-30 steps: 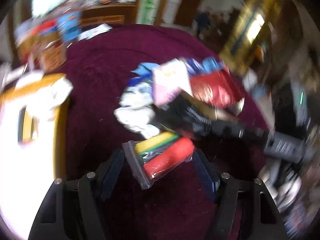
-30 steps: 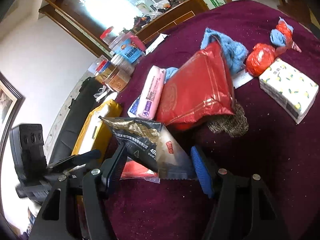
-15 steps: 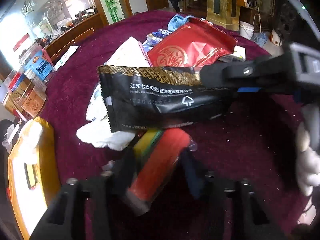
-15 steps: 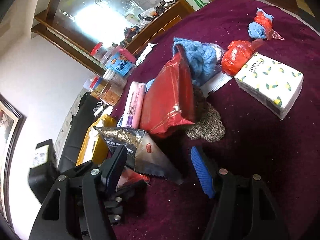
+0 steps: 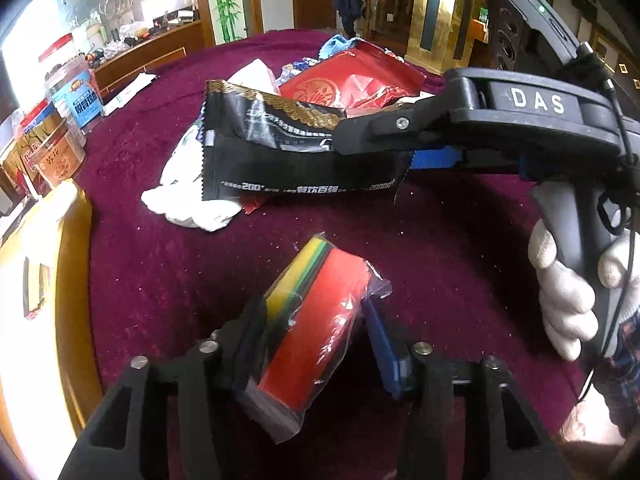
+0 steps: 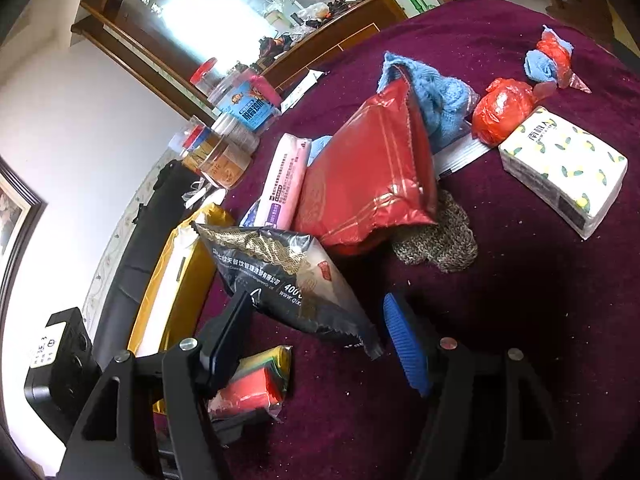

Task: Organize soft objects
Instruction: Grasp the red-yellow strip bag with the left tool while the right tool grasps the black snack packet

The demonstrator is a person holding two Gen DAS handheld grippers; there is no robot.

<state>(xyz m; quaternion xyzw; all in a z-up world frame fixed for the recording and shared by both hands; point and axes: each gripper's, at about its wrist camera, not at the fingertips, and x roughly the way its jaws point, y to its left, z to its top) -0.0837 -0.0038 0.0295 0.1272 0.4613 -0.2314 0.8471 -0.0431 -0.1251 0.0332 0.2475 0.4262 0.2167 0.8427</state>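
Note:
My left gripper (image 5: pixel 316 336) is shut on a clear-wrapped pack of red, yellow and green cloths (image 5: pixel 312 320), held just above the maroon tablecloth; the pack also shows in the right wrist view (image 6: pixel 250 388). My right gripper (image 6: pixel 316 332) is open around a black and gold packet (image 6: pixel 288 276), which lies between its fingers. In the left wrist view the right gripper (image 5: pixel 376 140) reaches in from the right over that packet (image 5: pixel 296 152). A red foil pouch (image 6: pixel 368 180), pink tissue pack (image 6: pixel 284 180) and white cloth (image 5: pixel 188 196) lie in the pile beyond.
A lemon-print tissue pack (image 6: pixel 564 168), red bag (image 6: pixel 500 108), blue knit cloth (image 6: pixel 436 92) and grey knit piece (image 6: pixel 440 236) lie on the right. Jars (image 5: pixel 60 152) stand at the far left. A yellow box (image 5: pixel 44 280) sits at the left edge.
My left gripper has closed on the cloth pack and drawn it back from the pile. My right gripper has stayed open around the black packet, which has shifted a little.

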